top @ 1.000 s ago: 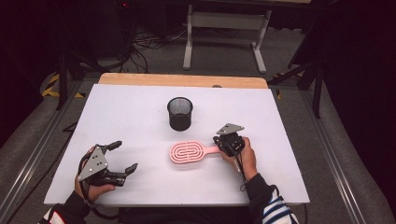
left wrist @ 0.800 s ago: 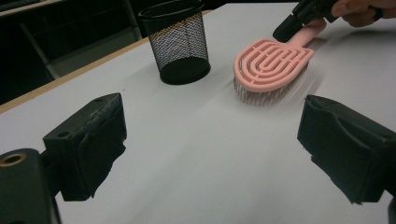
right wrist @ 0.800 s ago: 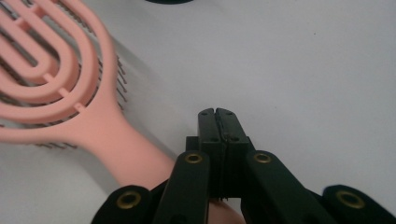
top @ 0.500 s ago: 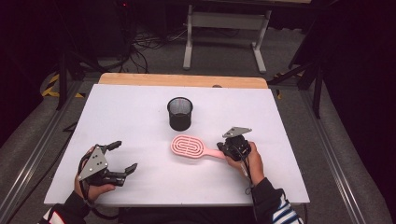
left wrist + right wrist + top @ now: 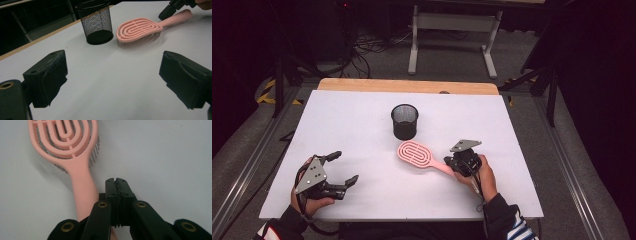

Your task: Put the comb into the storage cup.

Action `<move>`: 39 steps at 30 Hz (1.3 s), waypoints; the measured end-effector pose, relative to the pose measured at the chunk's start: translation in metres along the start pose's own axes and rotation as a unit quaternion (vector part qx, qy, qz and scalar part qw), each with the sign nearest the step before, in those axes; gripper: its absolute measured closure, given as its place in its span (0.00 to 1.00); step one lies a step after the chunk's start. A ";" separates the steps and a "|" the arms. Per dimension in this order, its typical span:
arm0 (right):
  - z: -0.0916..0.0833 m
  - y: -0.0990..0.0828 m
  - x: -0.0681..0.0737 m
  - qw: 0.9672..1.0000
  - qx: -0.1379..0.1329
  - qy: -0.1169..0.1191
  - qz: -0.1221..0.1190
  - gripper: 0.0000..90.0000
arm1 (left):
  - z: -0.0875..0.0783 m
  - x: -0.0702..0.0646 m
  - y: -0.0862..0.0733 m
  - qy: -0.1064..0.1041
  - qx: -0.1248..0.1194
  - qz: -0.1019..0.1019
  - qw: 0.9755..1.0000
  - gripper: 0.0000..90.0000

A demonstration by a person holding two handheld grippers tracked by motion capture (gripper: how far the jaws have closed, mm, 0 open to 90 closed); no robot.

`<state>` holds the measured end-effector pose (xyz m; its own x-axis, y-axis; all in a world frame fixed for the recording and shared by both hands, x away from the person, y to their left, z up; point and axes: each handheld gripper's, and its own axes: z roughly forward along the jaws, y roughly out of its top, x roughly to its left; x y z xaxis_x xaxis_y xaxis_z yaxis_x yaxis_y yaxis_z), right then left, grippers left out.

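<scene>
The pink hairbrush (image 5: 417,155) has swung toward the table's right edge, its head now nearer the mesh cup (image 5: 404,121). The right gripper (image 5: 116,181), jaws closed and empty, presses beside its handle; the left gripper (image 5: 343,168) idles wide open.

My tabletop (image 5: 362,125) is a white sheet with a strip of bare wood showing along its far edge. On it stands a black mesh cup (image 5: 404,121), upright near the middle, and just beside that lies a pink hairbrush (image 5: 419,156), bristles down.
</scene>
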<state>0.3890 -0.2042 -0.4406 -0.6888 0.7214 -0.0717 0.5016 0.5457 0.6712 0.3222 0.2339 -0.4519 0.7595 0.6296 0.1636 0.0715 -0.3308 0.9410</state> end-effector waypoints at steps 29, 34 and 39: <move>-0.012 -0.020 0.012 1.000 0.018 0.015 -0.018 0.98 | 0.002 -0.001 0.000 -0.003 0.006 0.001 1.000 0.10; -0.013 -0.022 0.014 0.999 0.022 0.018 -0.017 0.98 | 0.002 -0.001 0.000 -0.003 0.007 0.000 1.000 0.10; -0.014 -0.024 0.016 0.999 0.025 0.020 -0.023 0.98 | 0.003 -0.002 0.000 -0.003 0.007 0.000 1.000 0.10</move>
<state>0.3587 -0.2120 -0.4473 -0.7321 0.6774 -0.0719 0.4933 0.6001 0.6297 0.3228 0.2312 -0.4534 0.7637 0.6248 0.1623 0.0796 -0.3407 0.9368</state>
